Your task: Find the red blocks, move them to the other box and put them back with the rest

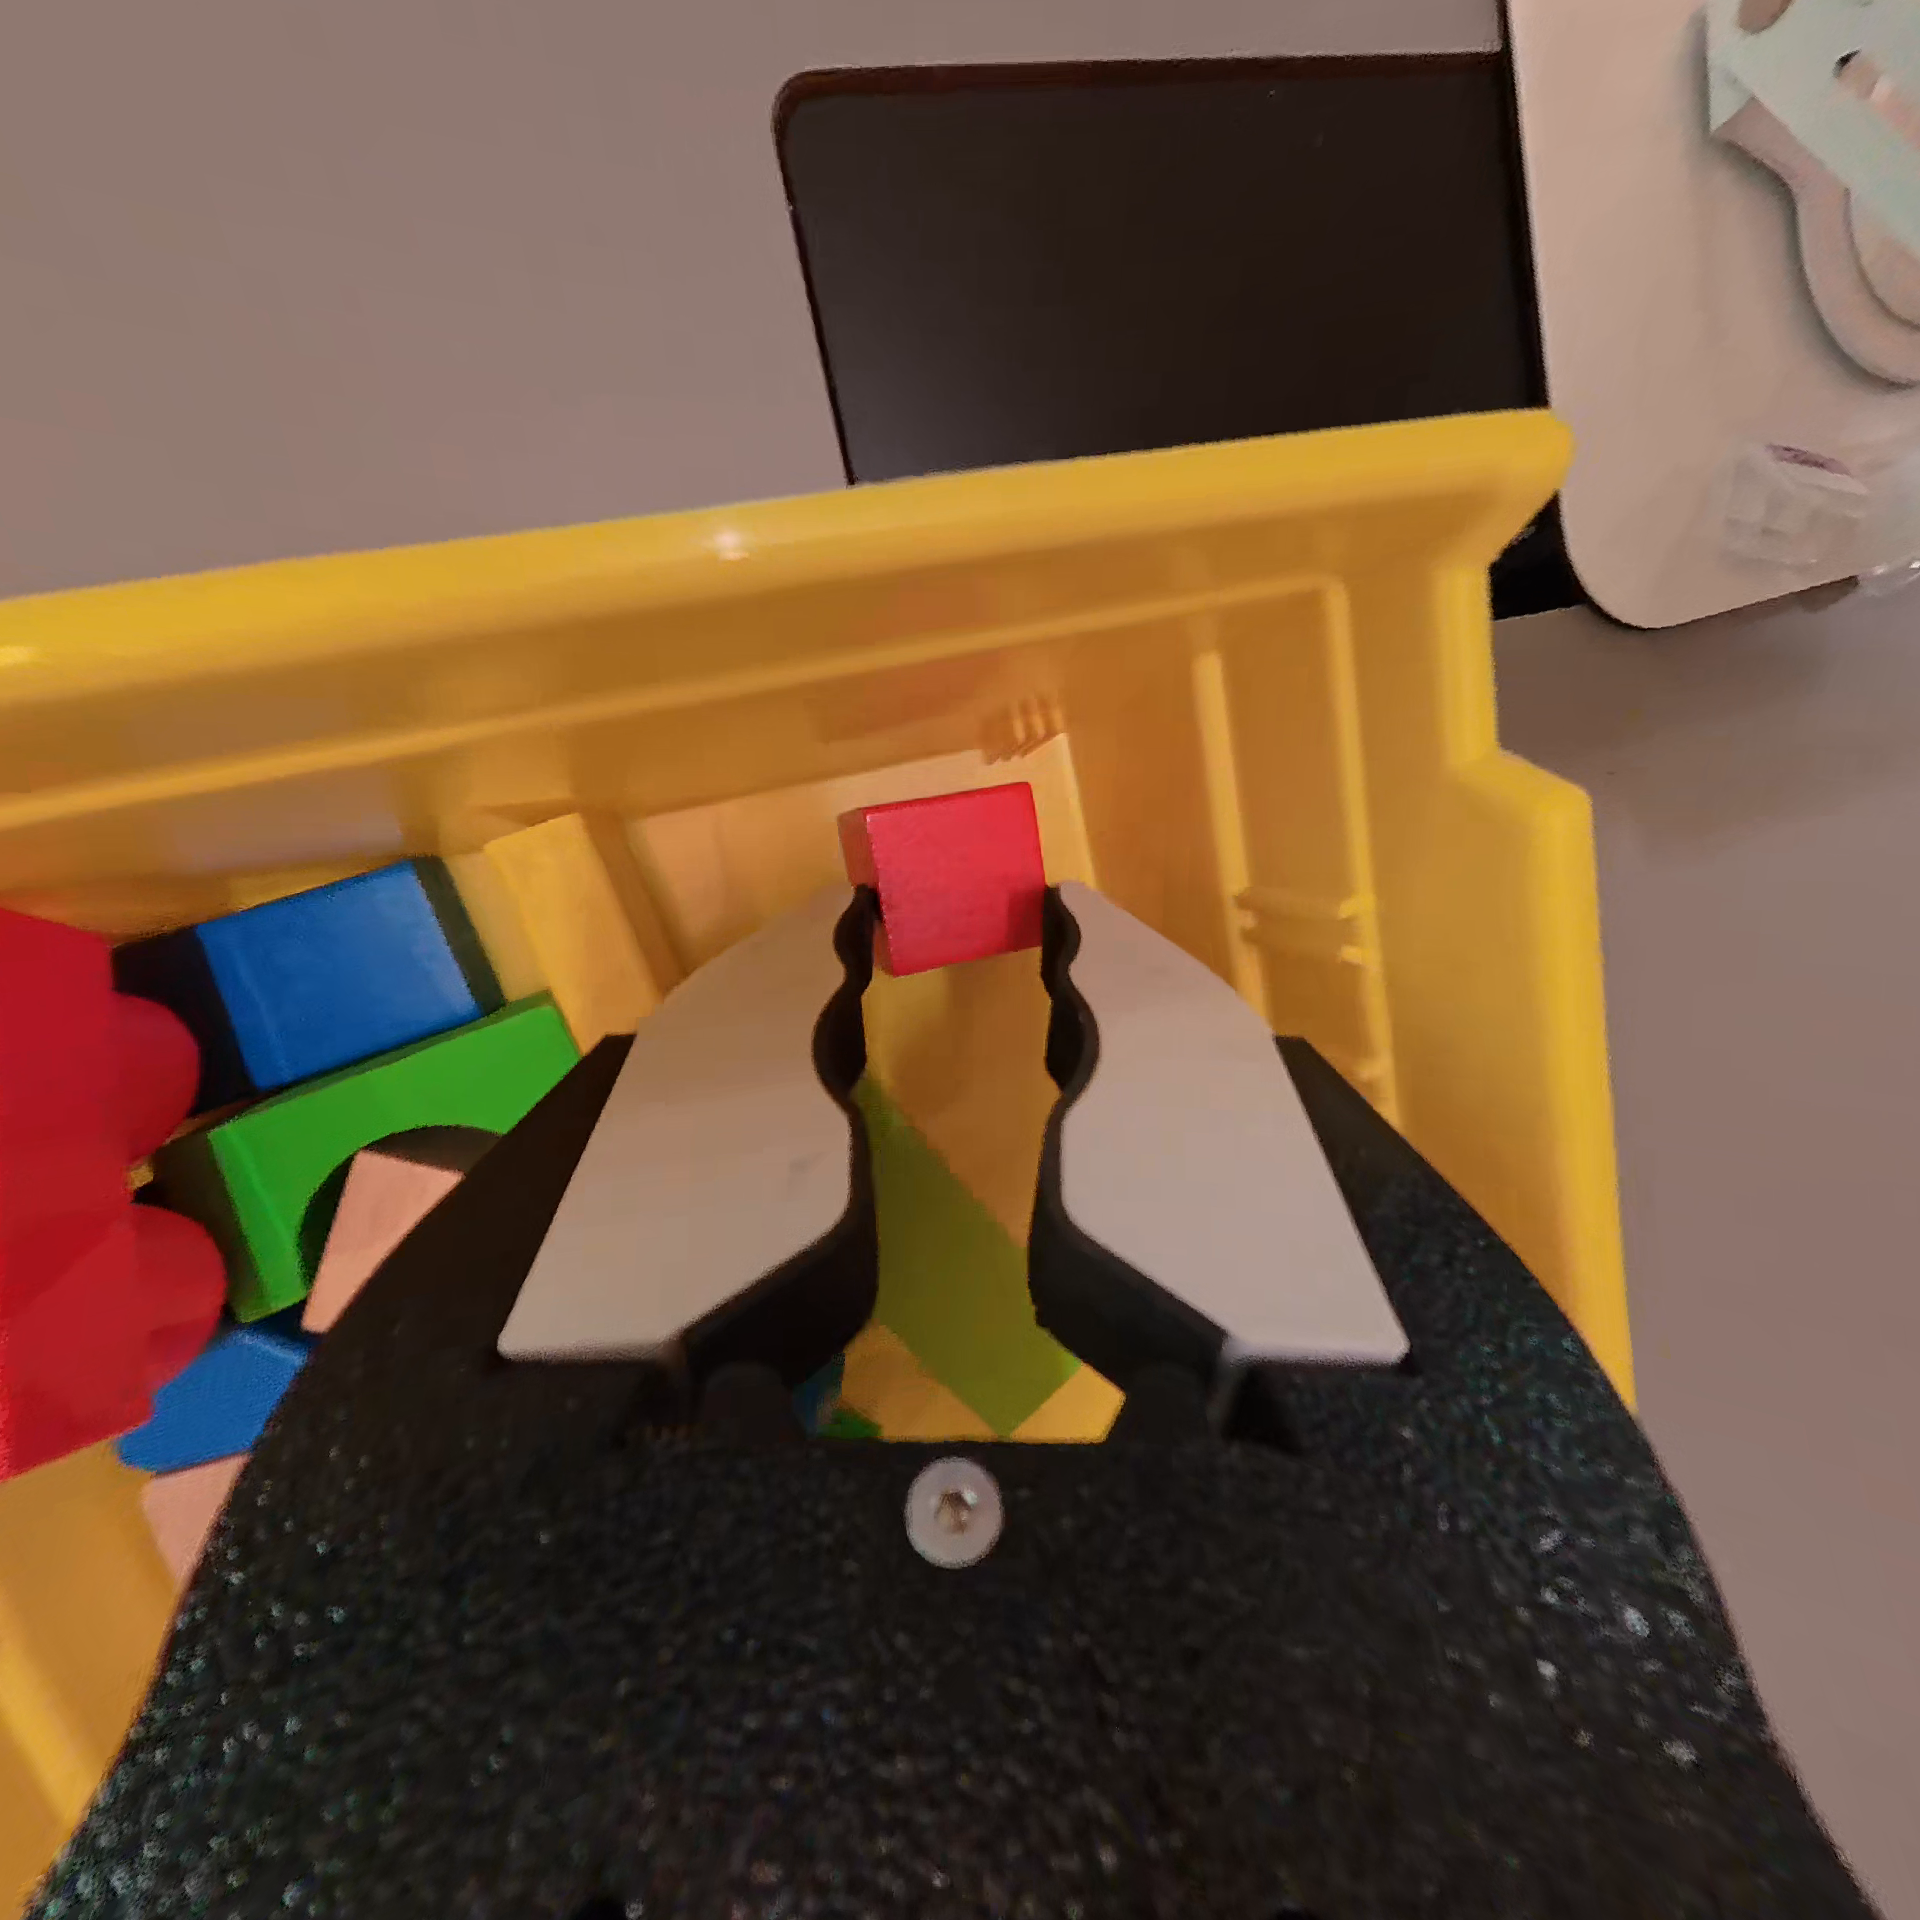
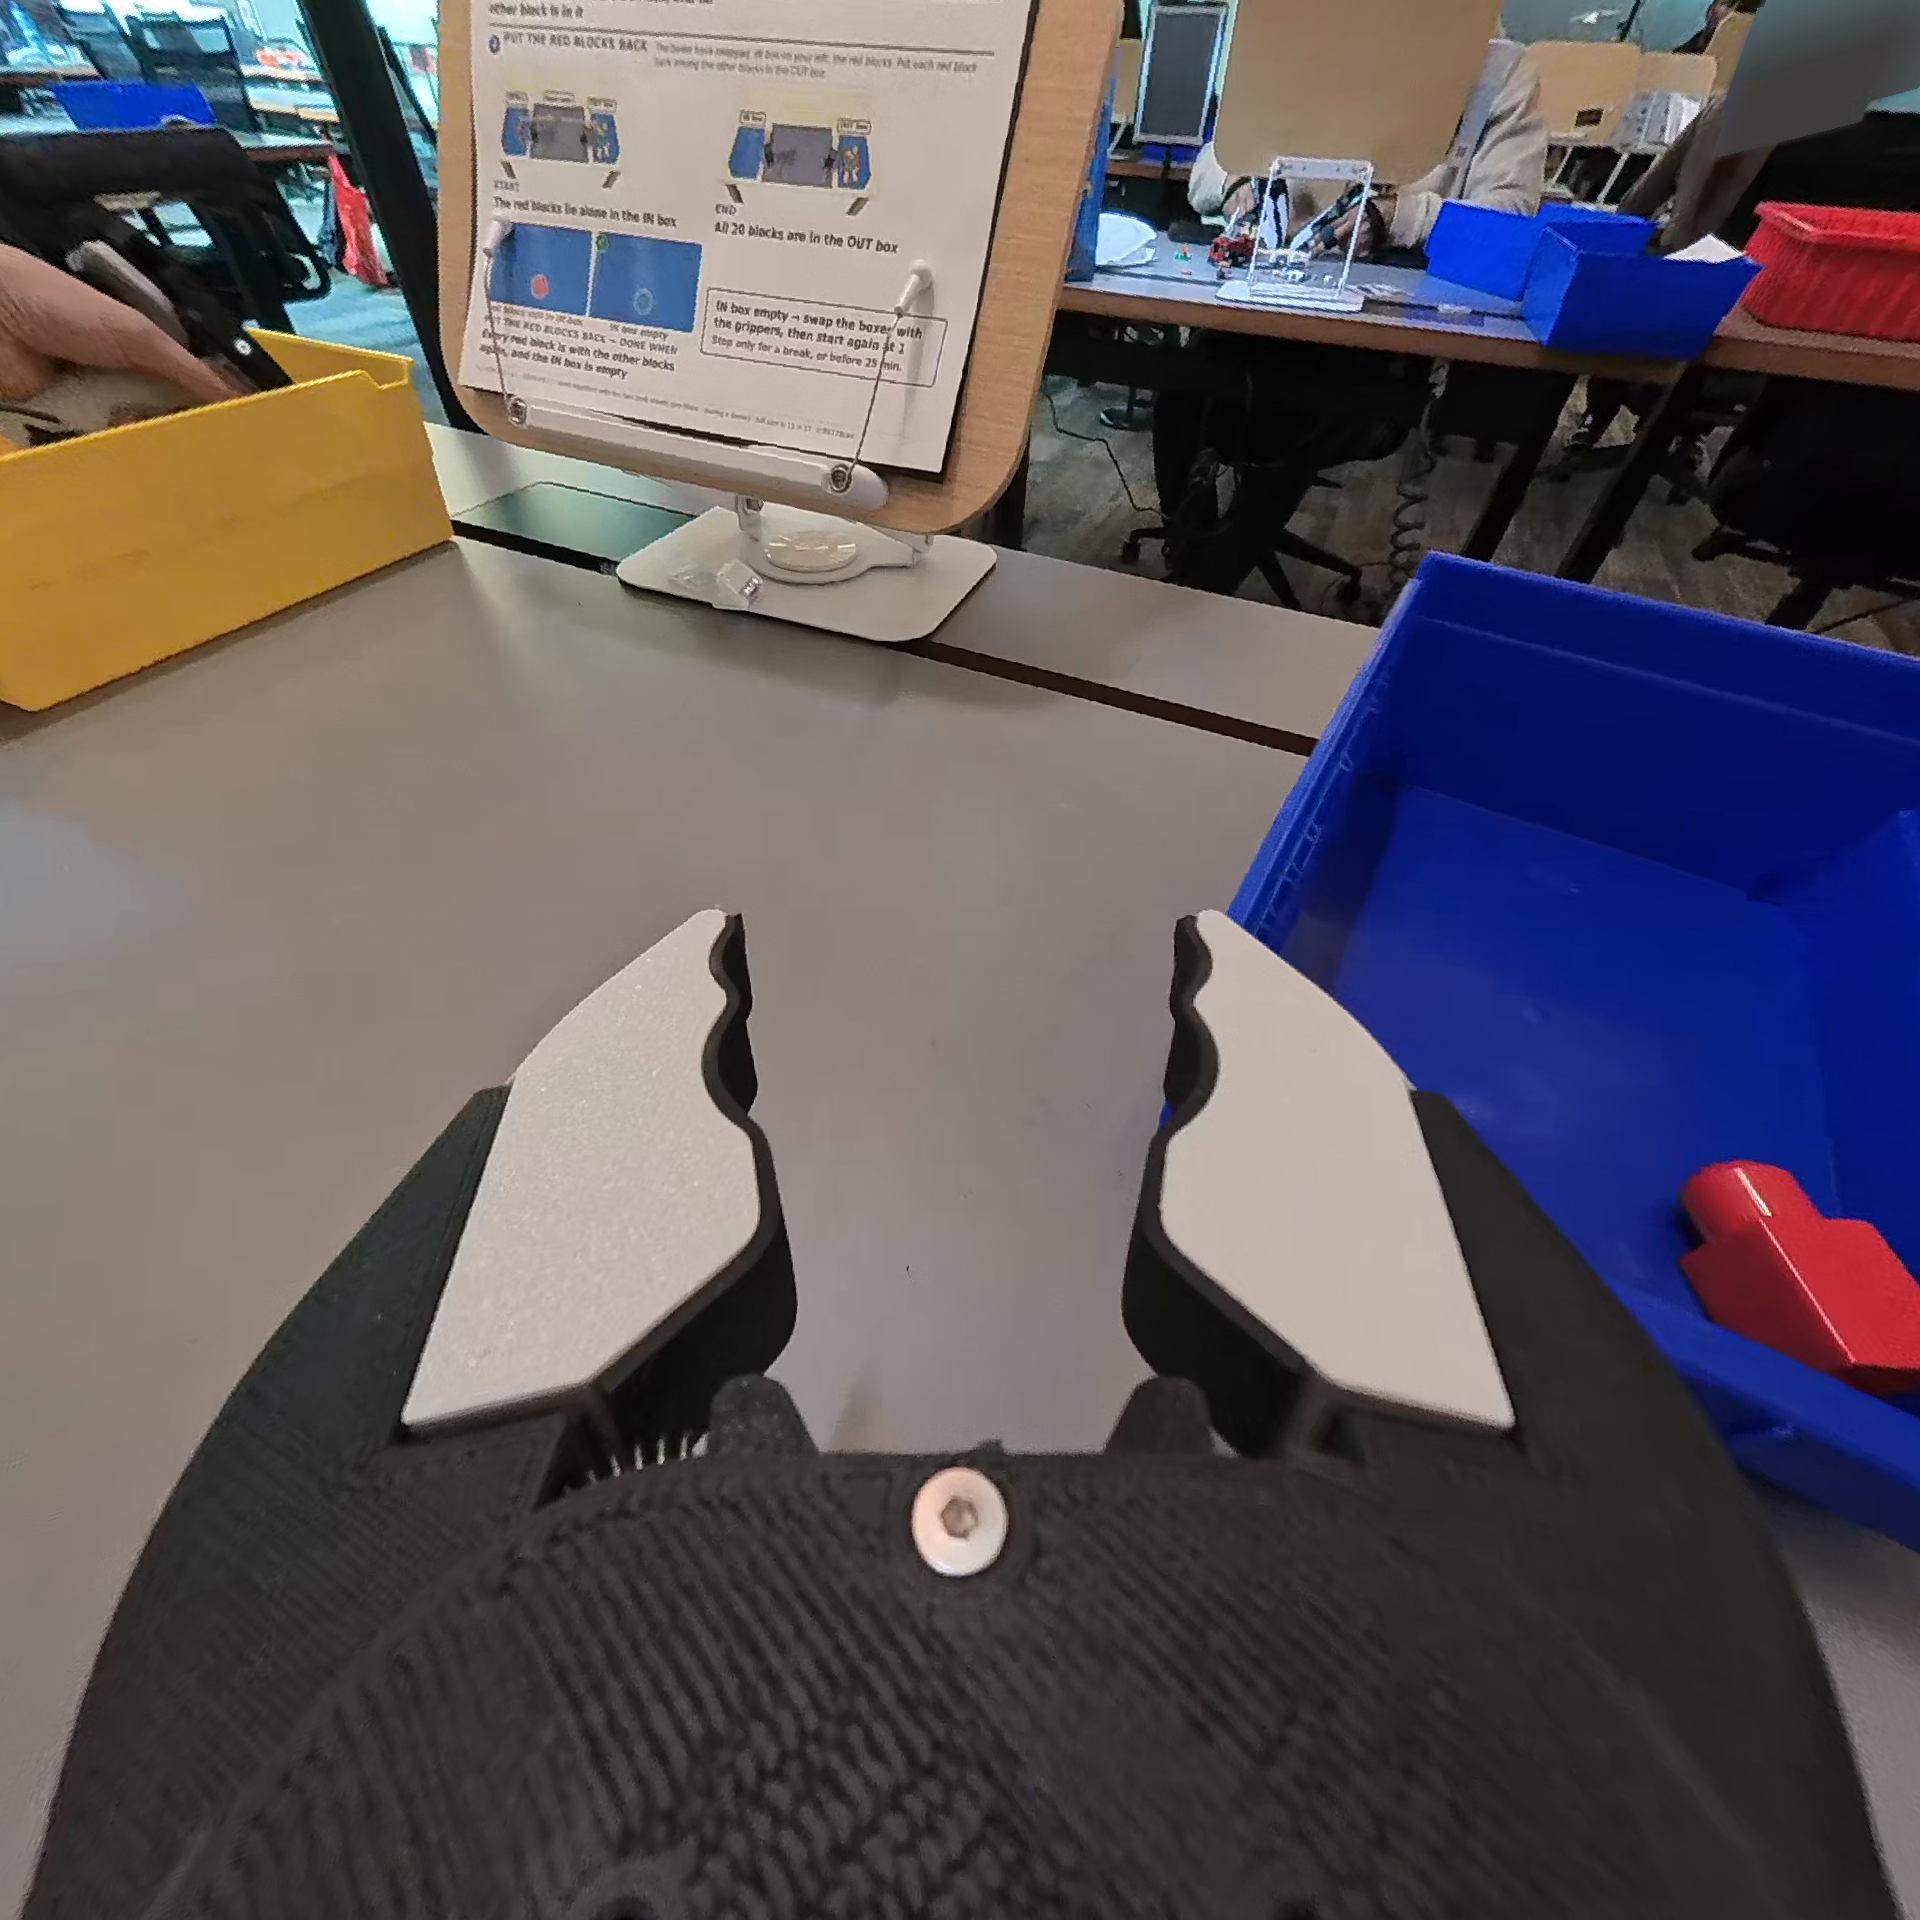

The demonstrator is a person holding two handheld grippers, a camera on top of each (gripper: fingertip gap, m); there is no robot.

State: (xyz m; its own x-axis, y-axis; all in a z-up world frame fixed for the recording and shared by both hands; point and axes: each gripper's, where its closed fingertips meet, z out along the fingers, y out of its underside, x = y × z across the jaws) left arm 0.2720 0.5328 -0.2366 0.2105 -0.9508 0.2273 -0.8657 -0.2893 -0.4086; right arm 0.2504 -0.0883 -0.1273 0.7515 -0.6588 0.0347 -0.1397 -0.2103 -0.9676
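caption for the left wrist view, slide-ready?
Left gripper pinches a small red wooden cube between its fingertips over the yellow plastic box of mixed coloured blocks.

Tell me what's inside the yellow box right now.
Inside the yellow box: a blue block, a green arch block, a plain wooden block, and a red cube gripped by the left gripper. The gripper covers the box's near part.
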